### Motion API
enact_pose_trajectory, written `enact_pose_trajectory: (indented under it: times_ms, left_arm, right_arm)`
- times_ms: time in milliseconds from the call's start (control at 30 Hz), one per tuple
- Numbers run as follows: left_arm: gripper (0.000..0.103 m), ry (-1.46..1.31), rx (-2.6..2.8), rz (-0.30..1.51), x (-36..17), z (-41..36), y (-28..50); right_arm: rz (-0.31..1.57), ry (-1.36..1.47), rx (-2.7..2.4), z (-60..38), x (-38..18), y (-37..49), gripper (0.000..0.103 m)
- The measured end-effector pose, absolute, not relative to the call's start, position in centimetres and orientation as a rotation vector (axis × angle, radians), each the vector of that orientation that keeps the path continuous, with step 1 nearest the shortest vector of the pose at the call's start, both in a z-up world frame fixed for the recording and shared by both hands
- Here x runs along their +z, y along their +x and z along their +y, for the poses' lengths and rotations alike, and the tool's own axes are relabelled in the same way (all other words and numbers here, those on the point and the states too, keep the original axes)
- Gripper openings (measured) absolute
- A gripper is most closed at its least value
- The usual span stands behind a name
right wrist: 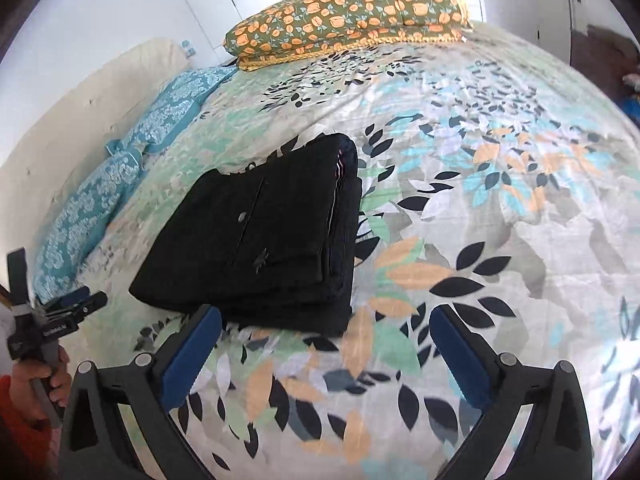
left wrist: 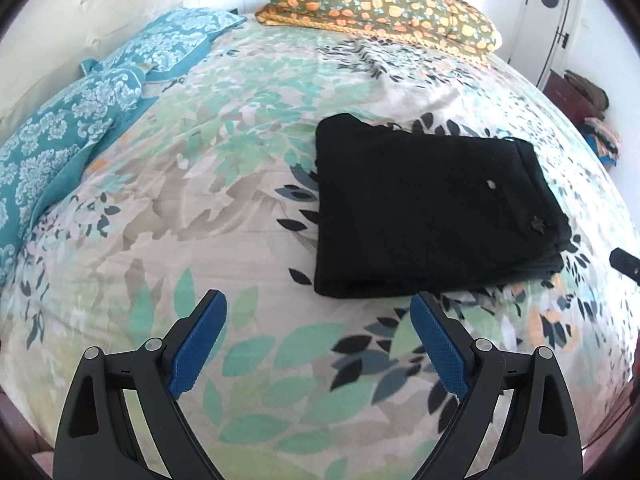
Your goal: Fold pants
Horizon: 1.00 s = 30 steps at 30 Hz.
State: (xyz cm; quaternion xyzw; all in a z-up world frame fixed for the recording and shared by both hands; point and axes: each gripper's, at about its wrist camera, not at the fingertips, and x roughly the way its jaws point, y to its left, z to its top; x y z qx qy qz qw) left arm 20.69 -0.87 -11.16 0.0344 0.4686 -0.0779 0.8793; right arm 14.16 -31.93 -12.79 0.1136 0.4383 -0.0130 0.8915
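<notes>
The black pants lie folded into a compact rectangular stack on the leaf-print bedspread. In the right wrist view the pants show stacked layers along their right edge. My left gripper is open and empty, hovering just short of the stack's near edge. My right gripper is open and empty, just in front of the stack's near corner. The left gripper and the hand holding it show at the left edge of the right wrist view. A tip of the right gripper shows at the right edge of the left wrist view.
Teal patterned pillows lie along the bed's left side by a cream headboard. A folded orange-flower quilt sits at the far edge. A door and piled items stand to the right of the bed.
</notes>
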Motion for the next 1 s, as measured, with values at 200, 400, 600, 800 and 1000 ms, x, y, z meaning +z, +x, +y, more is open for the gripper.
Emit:
enact_pose_trajectory:
  times_ms: [200, 400, 600, 800, 1000]
  left_arm:
    - [0.094, 0.035, -0.112, 0.885, -7.6, -2.5, 16.5]
    - [0.096, 0.070, -0.102, 0.803, -4.5, -3.1, 13.4]
    - [0.097, 0.059, -0.066, 0.766, -3.3, -2.6, 10.9]
    - [0.101, 0.064, -0.111, 0.759, -2.5, -2.6, 7.9]
    - [0.102, 0.050, -0.117, 0.634, 1.7, -1.2, 5.3]
  right_arm:
    - [0.820, 0.138, -0.097, -26.4, -9.3, 9.1, 0.103]
    - [0.813, 0.064, -0.103, -22.3, -6.8, 7.2, 0.103]
    - [0.778, 0.048, -0.124, -20.3, -5.1, 5.4, 0.103]
    - [0.744, 0.019, -0.119, -18.6, -3.2, 2.6, 0.103]
    - [0.719, -0.029, -0.123, -17.7, -1.2, 0.7, 0.103]
